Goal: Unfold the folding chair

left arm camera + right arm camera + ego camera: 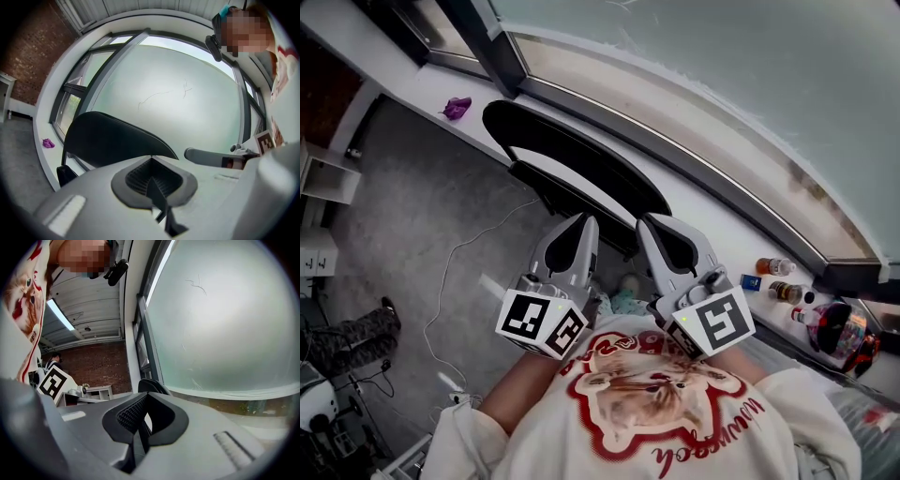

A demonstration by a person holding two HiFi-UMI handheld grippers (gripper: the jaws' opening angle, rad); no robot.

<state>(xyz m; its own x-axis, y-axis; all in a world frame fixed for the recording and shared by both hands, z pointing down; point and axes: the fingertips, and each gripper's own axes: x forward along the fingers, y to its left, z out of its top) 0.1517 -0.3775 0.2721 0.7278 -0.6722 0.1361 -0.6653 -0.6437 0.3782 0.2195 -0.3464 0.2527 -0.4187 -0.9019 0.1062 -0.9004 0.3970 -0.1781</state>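
Window (722, 84): frosted pane that fills the far side, with a white sill (422, 89) running beneath it.

Floor (441, 216): grey, with a thin cable (450, 272) trailing across it.

Chair (572, 159): black, folded flat and leaning against the wall under the sill, its curved top edge uppermost. It lies directly ahead of both grippers. It fills the middle of the left gripper view (112, 140), while only a sliver shows past the jaws in the right gripper view (152, 386).

Left gripper (586, 222): jaws pressed together with nothing between them, as its own view (151, 161) confirms. It stands short of the chair and does not touch it.

Right gripper (649, 225): jaws likewise pressed together and empty (146, 399), also short of the chair.

Pose: both are held side by side close to the person's chest. They point about level towards the chair, with the marker cubes nearest the body.

Minor items: a purple scrap (456, 108) and some bottles (778, 267) on the sill, well apart from the chair.

Assessment: unfolding has not begun. Both sets of jaws must spread before any grip. One should take the top rail to steady the back and the other the seat's free edge. Draw the seat away from the back, keeping the feet on the floor and clear of the sill.
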